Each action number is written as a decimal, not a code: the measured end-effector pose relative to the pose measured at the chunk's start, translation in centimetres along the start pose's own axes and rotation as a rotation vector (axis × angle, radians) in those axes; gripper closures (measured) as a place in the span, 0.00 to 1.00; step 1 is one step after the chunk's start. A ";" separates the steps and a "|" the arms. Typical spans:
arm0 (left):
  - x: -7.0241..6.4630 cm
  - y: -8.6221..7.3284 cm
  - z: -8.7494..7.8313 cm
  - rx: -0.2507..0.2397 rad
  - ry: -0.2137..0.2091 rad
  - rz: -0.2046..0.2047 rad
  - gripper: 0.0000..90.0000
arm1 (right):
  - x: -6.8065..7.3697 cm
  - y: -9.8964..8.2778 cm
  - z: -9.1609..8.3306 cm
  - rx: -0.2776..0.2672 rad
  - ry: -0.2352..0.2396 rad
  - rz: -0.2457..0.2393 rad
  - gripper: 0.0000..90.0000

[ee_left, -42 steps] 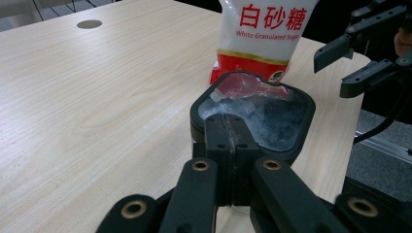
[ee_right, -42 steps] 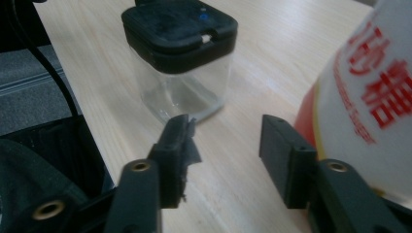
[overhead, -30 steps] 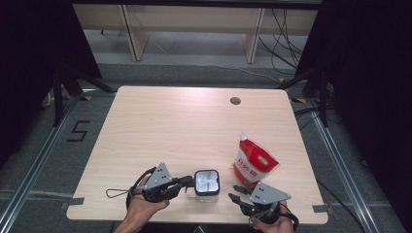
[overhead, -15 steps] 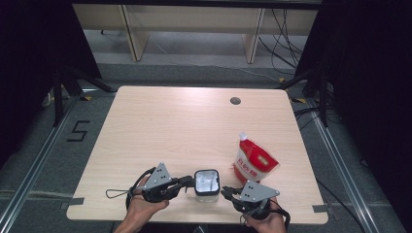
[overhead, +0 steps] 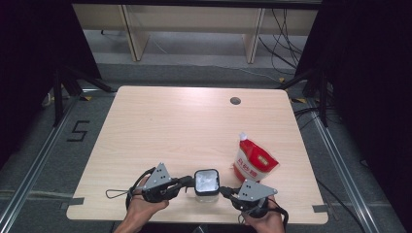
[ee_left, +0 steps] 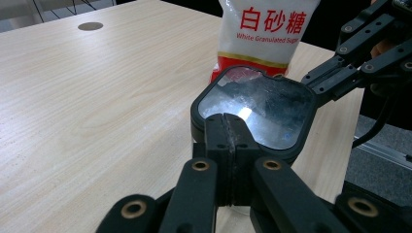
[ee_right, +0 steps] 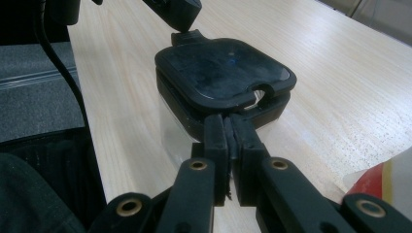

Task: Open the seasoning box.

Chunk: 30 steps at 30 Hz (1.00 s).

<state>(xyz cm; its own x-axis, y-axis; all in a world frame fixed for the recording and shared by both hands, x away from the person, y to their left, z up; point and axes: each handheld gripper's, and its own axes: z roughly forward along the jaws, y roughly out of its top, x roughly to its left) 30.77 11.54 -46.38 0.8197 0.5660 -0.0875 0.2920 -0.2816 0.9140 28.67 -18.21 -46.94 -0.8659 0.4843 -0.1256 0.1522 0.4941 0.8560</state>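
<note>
A clear square plastic container wears a black-rimmed lid; the pouch of sugar is red and white with red lettering; the pale wooden table shows fine grain.

Two handheld grippers, left gripper and right gripper, each built of matte black linkage bars pinned with brass-coloured rivets. Carried a grey three-cornered plate on top of the left body and another on the right, both dotted with small dark screws. Trailed thin black cable in a loop from the left unit and more black cable behind the right. Ended in flat, blocky black jaws with worn, scuffed edges. Bare forearms, no sleeves in sight.
</note>
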 end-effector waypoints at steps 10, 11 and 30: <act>0.3 0.0 -0.1 0.005 0.007 0.001 0.92 | 0.1 0.3 0.1 -0.007 -0.009 -0.001 0.98; 0.4 0.0 -0.1 -0.003 -0.001 -0.007 0.90 | 0.0 0.4 0.1 -0.004 -0.003 -0.013 0.98; 1.4 -2.8 0.1 0.091 -0.043 0.084 0.56 | 0.3 1.4 -0.1 -0.038 -0.024 -0.035 0.98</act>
<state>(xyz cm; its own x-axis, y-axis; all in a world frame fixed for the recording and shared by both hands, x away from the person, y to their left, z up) 31.14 13.07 -49.11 0.8630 0.5043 -0.0313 0.2638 -0.3969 0.8791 28.55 -17.44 -45.78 -0.8584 0.4850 -0.1672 0.1037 0.4832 0.8694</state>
